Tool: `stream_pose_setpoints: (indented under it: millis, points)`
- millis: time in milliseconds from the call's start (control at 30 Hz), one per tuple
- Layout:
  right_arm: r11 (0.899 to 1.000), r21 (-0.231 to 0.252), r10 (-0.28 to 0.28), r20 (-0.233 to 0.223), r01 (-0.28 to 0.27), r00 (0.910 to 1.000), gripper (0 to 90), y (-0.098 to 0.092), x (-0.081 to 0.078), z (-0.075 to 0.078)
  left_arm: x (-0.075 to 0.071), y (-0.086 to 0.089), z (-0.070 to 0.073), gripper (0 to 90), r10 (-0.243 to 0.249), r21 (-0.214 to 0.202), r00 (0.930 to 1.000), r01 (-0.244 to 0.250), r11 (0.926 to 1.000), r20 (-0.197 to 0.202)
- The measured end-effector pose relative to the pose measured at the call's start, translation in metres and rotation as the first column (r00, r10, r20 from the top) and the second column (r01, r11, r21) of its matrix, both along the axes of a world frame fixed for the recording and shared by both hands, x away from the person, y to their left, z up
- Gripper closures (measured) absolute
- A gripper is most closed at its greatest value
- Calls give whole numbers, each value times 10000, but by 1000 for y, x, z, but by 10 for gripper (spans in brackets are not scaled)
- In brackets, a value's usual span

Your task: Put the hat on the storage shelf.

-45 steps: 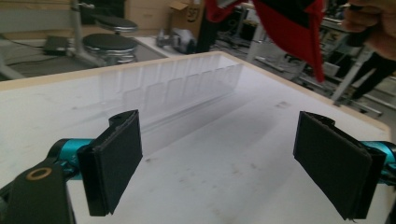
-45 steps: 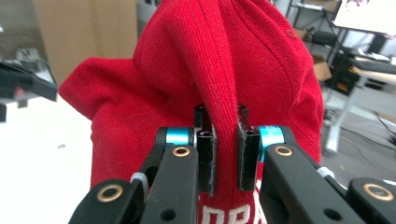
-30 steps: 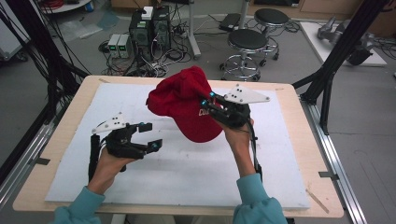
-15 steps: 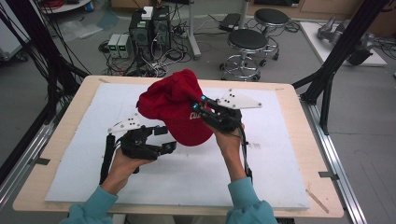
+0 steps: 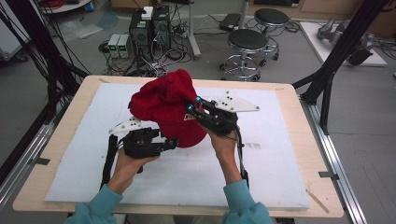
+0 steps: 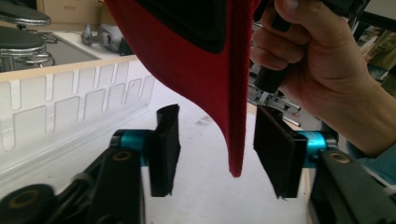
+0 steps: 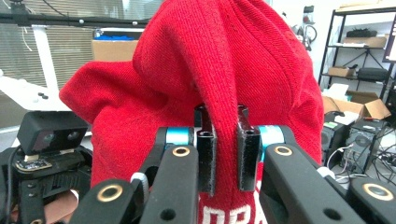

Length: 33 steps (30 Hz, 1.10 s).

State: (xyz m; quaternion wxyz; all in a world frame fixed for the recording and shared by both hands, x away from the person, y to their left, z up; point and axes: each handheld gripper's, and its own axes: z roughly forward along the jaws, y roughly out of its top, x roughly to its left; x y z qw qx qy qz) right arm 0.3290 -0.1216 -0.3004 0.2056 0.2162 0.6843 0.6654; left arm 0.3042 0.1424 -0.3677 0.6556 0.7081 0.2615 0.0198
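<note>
Overhead, a red cap (image 5: pixel 169 108) hangs above a white mat (image 5: pixel 280 154) on the wooden table (image 5: pixel 306 121), pinched by a fold of its knit fabric between the clenched jaws of the right gripper (image 7: pixel 227 154). Below it, the left gripper (image 6: pixel 217 151) stands spread apart, the cap's brim edge dipping into the gap, touching neither pad. Behind the table sit round stools (image 5: pixel 247 42), computer towers (image 5: pixel 149 28) and tangled cables on a grey floor.
</note>
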Motion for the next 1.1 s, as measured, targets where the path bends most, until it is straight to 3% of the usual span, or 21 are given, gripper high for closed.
stream_pose_setpoints:
  millis: [67, 100, 133, 200, 300, 600, 667, 767, 933, 1000, 1033, 1100]
  points:
    - [10000, -26, 30, 1, -30, 10000, 822, 1, 0, 0, -1, -1, 0, 634, -78, 107, 9999, 79, 9999, -65]
    - [10000, -26, 47, -7, -47, 10000, 822, 2, 0, 0, 7, 2, 0, 681, -402, 617, 9935, 338, 9975, 1069]
    - [10000, -53, 61, -12, -61, 10000, 822, 2, 0, -1, 6, 1, 0, 722, -473, 608, 9920, 403, 9973, 1169]
    - [9999, -140, 99, 25, -98, 9999, 822, 3, 0, -1, 5, 1, 1, 792, -485, 602, 9921, 417, 9973, 1160]
    - [9997, -164, 165, 11, -164, 9999, 822, 3, 0, -2, 7, 2, 1, 827, -618, 593, 9912, 552, 9967, 1171]
    - [9985, -384, 400, 69, -398, 9992, 789, 4, 3, -4, 6, 4, 2, 850, -546, 842, 9929, 457, 9954, 1059]
    - [9978, -476, 464, 95, -459, 9989, 705, 4, 4, -4, 5, 4, 2, 851, -467, 979, 9938, 369, 9945, 1005]
    - [9975, -561, 423, 42, -420, 9991, 474, 6, 4, -4, 5, 4, 2, 852, -345, 977, 9946, 250, 9949, 977]
    - [9948, -956, -364, -167, 346, 9992, 132, 8, 3, -4, 3, 8, 4, 852, 69, 900, 9946, -163, 9958, 1034]
    - [9913, -1142, -700, -415, 649, 9967, 96, 5, 3, -4, 4, 11, 4, 852, 312, 940, 9944, -407, 9947, 1009]
    - [9902, -1228, -722, -448, 662, 9964, 96, 3, 3, -4, 7, 15, 6, 852, 334, 1112, 9894, -493, 9926, 1410]
    - [9841, -1617, -802, -383, 731, 9960, 46, -2, 1, -4, 10, 18, 8, 852, 590, 1232, 9868, -780, 9893, 1507]
